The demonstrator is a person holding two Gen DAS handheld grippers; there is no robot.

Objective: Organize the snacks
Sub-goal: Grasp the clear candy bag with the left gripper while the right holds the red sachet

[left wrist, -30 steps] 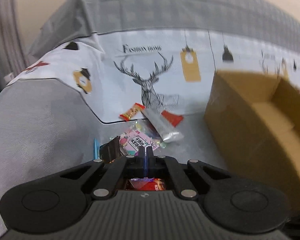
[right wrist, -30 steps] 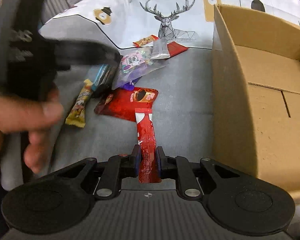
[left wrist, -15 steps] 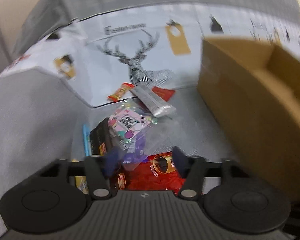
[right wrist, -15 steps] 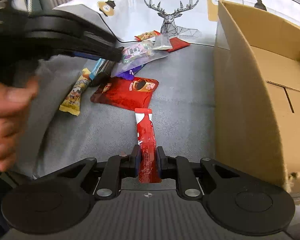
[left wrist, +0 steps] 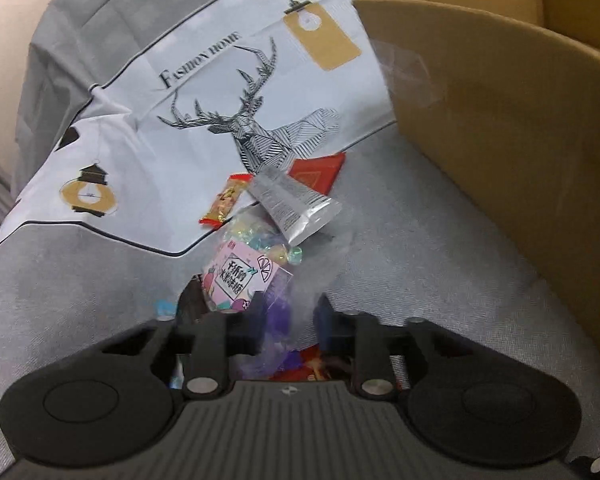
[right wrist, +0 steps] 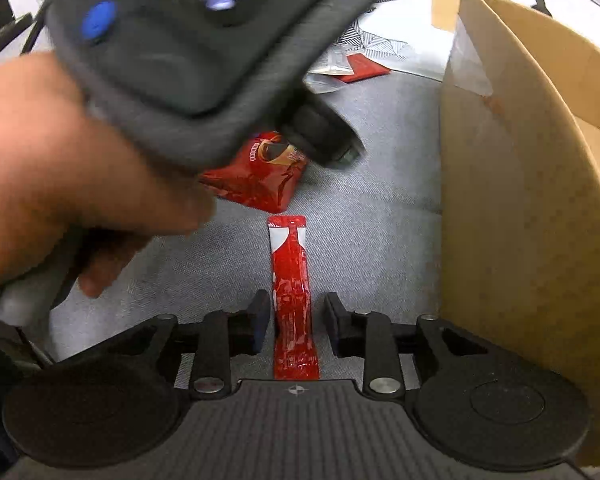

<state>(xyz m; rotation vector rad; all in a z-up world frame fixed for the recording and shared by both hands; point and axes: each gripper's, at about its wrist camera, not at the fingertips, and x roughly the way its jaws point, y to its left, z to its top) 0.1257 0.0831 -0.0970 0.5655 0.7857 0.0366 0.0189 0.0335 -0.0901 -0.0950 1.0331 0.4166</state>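
My left gripper point(left wrist: 290, 318) is low over the snack pile. Its jaws are closing on the purple end of a clear candy bag point(left wrist: 240, 276) with a pink label, and both pads touch the plastic. My right gripper point(right wrist: 296, 320) is opening. A red stick sachet point(right wrist: 290, 280) lies lengthwise on the grey cloth between its fingers, with a gap on each side. A red coffee packet point(right wrist: 260, 176) lies just beyond the stick, partly hidden by the hand point(right wrist: 60, 168) that holds the left tool.
An open cardboard box point(left wrist: 500, 120) stands on the right, its wall point(right wrist: 520, 200) close beside my right gripper. Behind the candy bag lie a silver sachet point(left wrist: 296, 208), a small orange snack point(left wrist: 226, 200) and a flat red packet point(left wrist: 318, 170). A deer-print sheet point(left wrist: 220, 120) covers the back.
The left gripper went from shut to wide, dropped and rolled onto the candy bag, then narrowed around it. The right gripper's jaws parted and let go of the red stick.
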